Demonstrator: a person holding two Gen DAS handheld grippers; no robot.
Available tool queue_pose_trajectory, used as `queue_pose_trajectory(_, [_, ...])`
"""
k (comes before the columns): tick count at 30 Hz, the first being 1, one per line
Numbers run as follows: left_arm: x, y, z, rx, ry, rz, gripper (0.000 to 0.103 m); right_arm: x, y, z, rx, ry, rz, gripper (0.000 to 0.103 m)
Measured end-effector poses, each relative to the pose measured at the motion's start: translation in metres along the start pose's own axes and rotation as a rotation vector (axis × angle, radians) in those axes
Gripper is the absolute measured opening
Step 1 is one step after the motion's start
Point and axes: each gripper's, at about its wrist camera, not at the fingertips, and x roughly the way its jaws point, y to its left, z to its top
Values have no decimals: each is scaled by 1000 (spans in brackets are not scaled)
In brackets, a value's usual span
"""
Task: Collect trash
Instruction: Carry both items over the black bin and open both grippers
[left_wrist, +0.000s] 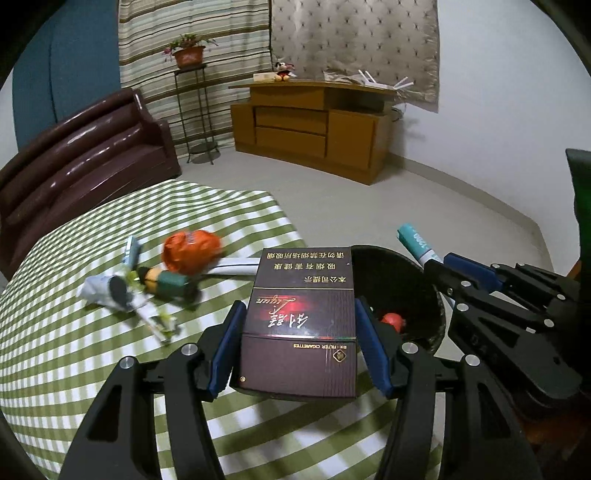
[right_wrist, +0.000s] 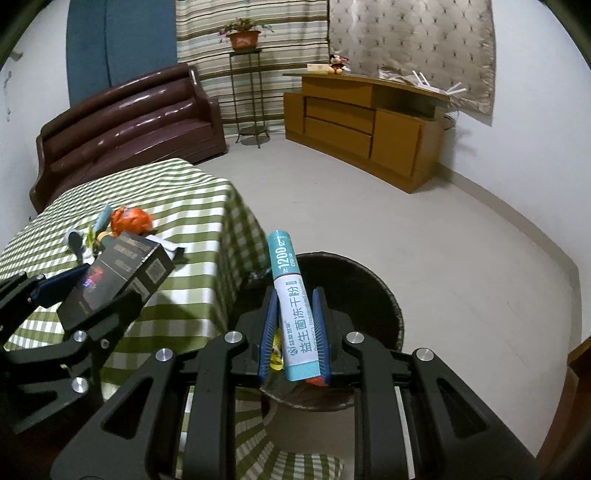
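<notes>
My left gripper is shut on a dark maroon cigarette box and holds it over the table edge beside the black trash bin. My right gripper is shut on a white and teal sachet above the bin. Red and yellow trash lies inside the bin. On the green checked tablecloth lie a crumpled orange wrapper, a small green and yellow bottle, crumpled white paper and other wrappers. The box also shows in the right wrist view.
The bin stands on the grey floor at the table's right edge. A brown leather sofa is behind the table. A plant stand and a wooden cabinet stand along the far wall.
</notes>
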Motion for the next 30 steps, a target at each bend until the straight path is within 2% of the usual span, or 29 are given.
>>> queue_pose_trajectory(25, [53,-55,25,40,31,15,58,24,-57,-4,97,-1,-27,19])
queue_pose_trajectory(30, [59,-61,27,49,39,12,53,29,-65,-4,112,5,-30,20])
